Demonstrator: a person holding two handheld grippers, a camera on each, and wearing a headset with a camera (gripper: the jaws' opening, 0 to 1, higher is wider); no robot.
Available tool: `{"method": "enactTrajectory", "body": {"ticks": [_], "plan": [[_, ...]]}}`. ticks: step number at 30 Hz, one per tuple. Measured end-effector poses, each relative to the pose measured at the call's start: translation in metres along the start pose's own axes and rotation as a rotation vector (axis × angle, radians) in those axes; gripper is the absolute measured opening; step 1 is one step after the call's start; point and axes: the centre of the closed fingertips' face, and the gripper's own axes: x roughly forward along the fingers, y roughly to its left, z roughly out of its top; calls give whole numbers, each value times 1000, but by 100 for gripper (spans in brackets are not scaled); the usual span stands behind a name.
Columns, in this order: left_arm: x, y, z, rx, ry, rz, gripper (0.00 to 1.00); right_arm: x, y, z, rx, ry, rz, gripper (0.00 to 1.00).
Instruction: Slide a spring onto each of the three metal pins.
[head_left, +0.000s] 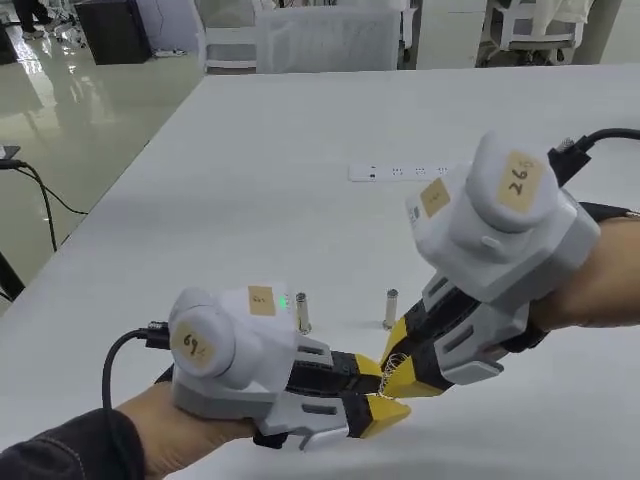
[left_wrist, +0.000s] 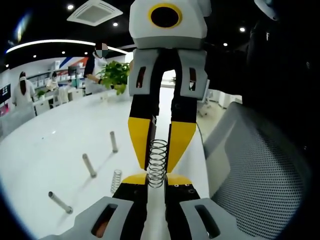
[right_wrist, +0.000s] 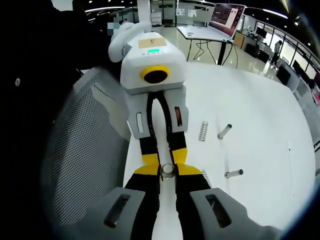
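One spring (left_wrist: 157, 162), clear of the counter (left_wrist: 50, 150): left gripper (left_wrist: 156, 184) and right gripper (left_wrist: 160, 150) meet tip to tip, both pairs of jaws pinching it, probably so we can re-seat our grip for threading. Three bare pins (left_wrist: 89, 165) nearby; spare spring (left_wrist: 116, 181) beside them.

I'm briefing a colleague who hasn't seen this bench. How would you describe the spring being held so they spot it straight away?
Over the white table, find the left tool and right tool meeting tip to tip. The spring is pinched between their yellow tips, unlike the other spring, which stands free on the table beside the pins.
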Motion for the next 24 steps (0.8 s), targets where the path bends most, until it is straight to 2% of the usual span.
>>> {"method": "enactTrajectory", "body": {"ticks": [8, 24], "plan": [[-1, 2, 2, -10, -9, 10, 7, -3, -3, -3, 5, 5, -11, 8], [-8, 9, 5, -34, -29, 42, 18, -14, -10, -9, 30, 9, -39, 8]]}}
